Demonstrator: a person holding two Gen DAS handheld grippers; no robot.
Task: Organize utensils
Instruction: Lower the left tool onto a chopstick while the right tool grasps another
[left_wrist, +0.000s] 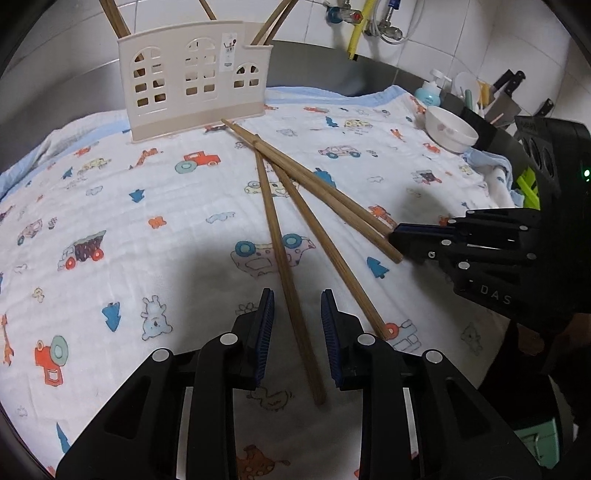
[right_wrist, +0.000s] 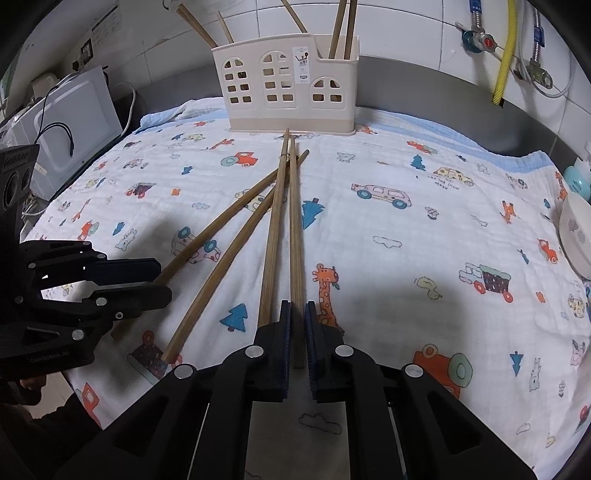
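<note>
Several long brown chopsticks lie fanned out on a cartoon-print cloth (left_wrist: 110, 206). Behind them stands a cream utensil holder (left_wrist: 192, 81) (right_wrist: 284, 81) with window cut-outs and more chopsticks upright in it. My left gripper (left_wrist: 297, 299) (right_wrist: 166, 280) is low over the cloth. It stands open with one chopstick (left_wrist: 275, 229) lying between its pads, a gap showing on each side. My right gripper (right_wrist: 297, 304) (left_wrist: 393, 236) is shut on the near end of another chopstick (right_wrist: 295, 229). A neighbouring chopstick (right_wrist: 273, 229) runs just outside its left finger.
A white bowl (left_wrist: 450, 129) (right_wrist: 576, 236) sits at the cloth's right edge, with a knife block (left_wrist: 502, 99) and bottles beyond it. A white microwave (right_wrist: 74, 122) stands at the left. Pipes and valves (right_wrist: 484, 40) hang on the tiled wall behind.
</note>
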